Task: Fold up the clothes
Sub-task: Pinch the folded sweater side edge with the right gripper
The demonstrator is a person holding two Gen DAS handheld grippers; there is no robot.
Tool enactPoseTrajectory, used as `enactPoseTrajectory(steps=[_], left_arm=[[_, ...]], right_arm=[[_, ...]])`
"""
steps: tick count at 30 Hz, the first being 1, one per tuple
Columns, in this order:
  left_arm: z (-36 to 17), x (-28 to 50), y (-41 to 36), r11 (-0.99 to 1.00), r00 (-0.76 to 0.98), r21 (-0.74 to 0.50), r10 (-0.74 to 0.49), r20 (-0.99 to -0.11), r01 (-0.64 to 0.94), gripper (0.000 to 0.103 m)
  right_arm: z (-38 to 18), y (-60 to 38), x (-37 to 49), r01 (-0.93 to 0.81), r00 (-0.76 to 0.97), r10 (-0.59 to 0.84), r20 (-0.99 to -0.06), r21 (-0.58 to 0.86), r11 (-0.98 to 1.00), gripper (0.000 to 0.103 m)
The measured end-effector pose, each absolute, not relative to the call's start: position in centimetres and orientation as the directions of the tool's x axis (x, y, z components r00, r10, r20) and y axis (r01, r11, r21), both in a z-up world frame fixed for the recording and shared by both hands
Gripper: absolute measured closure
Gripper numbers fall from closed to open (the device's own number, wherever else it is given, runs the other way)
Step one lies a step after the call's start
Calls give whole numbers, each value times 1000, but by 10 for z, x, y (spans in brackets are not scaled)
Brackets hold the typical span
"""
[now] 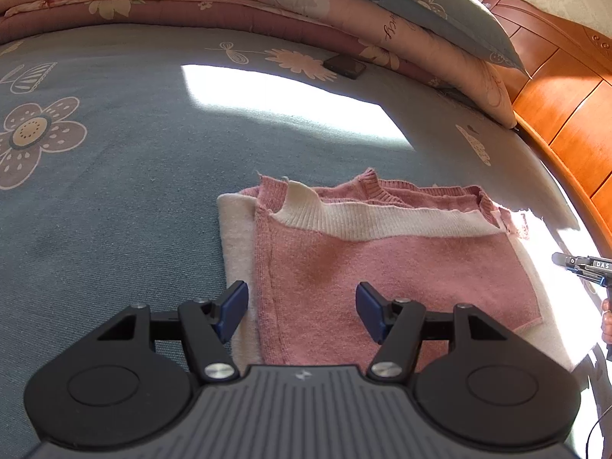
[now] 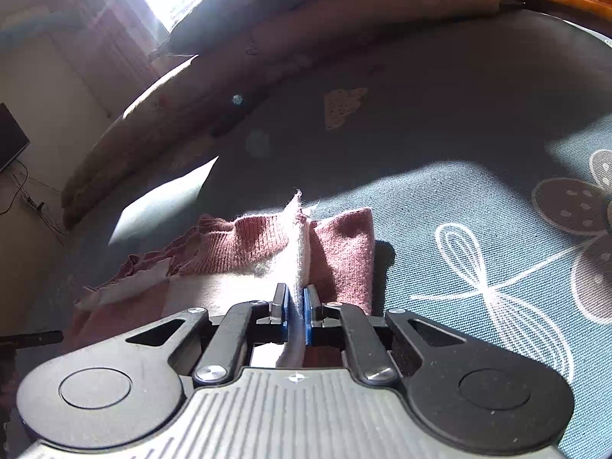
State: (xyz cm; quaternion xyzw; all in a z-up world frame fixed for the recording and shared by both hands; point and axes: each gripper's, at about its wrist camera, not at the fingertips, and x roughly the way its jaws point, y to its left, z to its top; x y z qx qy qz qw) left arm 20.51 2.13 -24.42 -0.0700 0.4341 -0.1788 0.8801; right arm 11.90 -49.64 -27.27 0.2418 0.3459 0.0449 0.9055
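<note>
Sweater (image 1: 382,264), pink and cream, folded: right gripper (image 2: 295,306) clamped on its raised cream edge; left gripper (image 1: 302,310) stood apart above its near end. Lay on blue bedspread (image 1: 114,210), neckline pointing far, toward quilt (image 1: 229,4).

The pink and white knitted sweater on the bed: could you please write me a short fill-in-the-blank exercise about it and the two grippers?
1. The pink and white knitted sweater lies on a blue bedsheet printed with ____.
2. The right gripper is ____ on a fold of the sweater.
3. The left gripper hovers over the sweater with its jaws ____.
4. The headboard is made of ____.

Missing words: flowers; shut; open; wood
</note>
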Motion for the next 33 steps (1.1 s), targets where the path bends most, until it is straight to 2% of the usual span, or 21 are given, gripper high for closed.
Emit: enactPoseTrajectory(steps=[5, 9, 13, 17, 21, 24, 27, 31, 33], left_arm=[[-236, 198, 14, 916, 559, -272, -397, -728, 296, 41], [-234, 191, 0, 895, 546, -283, -437, -715, 345, 41], [-230, 185, -23, 862, 528, -268, -481, -700, 429, 41], [-234, 181, -56, 828, 521, -214, -504, -689, 518, 41], [-248, 189, -85, 804, 503, -189, -515, -694, 563, 41], [-253, 199, -96, 811, 519, -168, -502, -692, 561, 41], [-255, 212, -104, 828, 531, -150, -473, -703, 540, 41], [-241, 207, -99, 838, 529, -161, -465, -710, 521, 40], [-233, 191, -95, 844, 537, -139, -448, -715, 519, 34]], right_arm=[[-264, -503, 118, 109, 773, 219, -595, 466, 878, 96], [-274, -497, 124, 142, 735, 198, -648, 432, 890, 95], [-262, -492, 114, 129, 763, 192, -617, 437, 890, 94], [-237, -475, 100, 108, 792, 107, -601, 311, 944, 92], [-226, -448, 96, -35, 786, 177, -592, 244, 969, 92], [-236, -422, 101, -131, 749, 217, -626, 181, 975, 91], [-258, -412, 112, -110, 709, 163, -686, 120, 987, 91], [-259, -425, 105, -33, 727, 166, -666, 208, 978, 90], [-247, -427, 89, -22, 746, 171, -644, 232, 973, 88]])
